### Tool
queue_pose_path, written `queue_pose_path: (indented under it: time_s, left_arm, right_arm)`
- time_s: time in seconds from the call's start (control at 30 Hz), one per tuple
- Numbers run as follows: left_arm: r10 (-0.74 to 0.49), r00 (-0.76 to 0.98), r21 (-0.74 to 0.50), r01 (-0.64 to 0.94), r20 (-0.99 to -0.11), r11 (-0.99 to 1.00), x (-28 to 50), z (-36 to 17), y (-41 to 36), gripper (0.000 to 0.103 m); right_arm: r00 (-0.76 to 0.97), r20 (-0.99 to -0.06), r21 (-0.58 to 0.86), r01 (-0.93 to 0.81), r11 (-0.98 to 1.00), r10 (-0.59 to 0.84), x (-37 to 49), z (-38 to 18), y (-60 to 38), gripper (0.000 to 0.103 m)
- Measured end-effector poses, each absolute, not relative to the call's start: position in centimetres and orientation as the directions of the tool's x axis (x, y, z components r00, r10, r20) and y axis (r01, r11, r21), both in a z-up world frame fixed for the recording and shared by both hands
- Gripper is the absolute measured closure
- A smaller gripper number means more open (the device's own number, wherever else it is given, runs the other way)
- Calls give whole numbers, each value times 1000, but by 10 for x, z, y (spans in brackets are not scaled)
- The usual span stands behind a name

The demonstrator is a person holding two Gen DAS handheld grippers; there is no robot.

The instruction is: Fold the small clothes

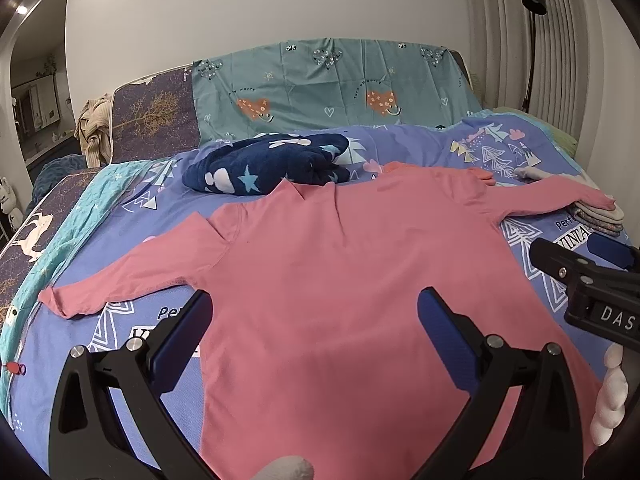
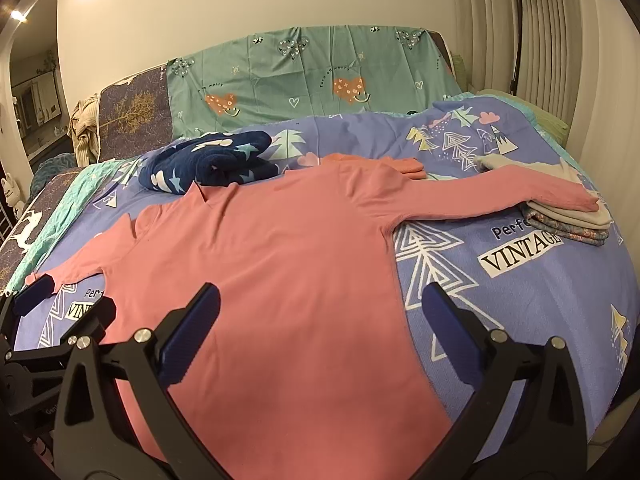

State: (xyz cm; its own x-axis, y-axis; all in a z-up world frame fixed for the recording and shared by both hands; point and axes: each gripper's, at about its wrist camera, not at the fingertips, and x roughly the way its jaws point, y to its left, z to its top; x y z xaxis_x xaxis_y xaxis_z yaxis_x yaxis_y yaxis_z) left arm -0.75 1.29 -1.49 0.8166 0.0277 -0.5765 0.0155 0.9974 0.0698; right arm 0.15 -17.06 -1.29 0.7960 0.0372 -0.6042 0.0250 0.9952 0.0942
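the pink long-sleeved top (image 1: 340, 280) is lying spread flat on the purple printed bedcover (image 2: 520, 292), both sleeves stretched out to its sides and its collar pointing toward the navy star-print blanket (image 1: 264, 166) bundled just beyond it. the end of one sleeve is resting on a small stack of folded clothes (image 2: 572, 220) off to the top's far right side; an orange folded piece (image 2: 404, 166) is sitting just past the top's right shoulder.

the left gripper (image 1: 316, 332) is hovering over the lower left part of the top with its blue pads spread wide and nothing between them. the right gripper (image 2: 320, 328) is hovering over the top's lower right edge, its jaws likewise wide apart and holding nothing.

judging from this, the top is laid out and smoothed but no fold is started yet; the step in hand looks like the approach for the first fold. the next move is probably calling for each gripper to pinch a single layer at a sleeve or side edge and carry it across the body, keeping the fabric from dragging or bunching on the soft cover.
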Motion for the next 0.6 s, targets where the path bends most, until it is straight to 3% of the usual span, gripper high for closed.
queue_pose_path:
  time_s: [0.6]
  left_arm:
    - [24, 811, 73, 23, -585, 997, -8, -24, 15, 1]
  right_arm:
    - [793, -608, 87, 21, 996, 36, 1, -16, -168, 2]
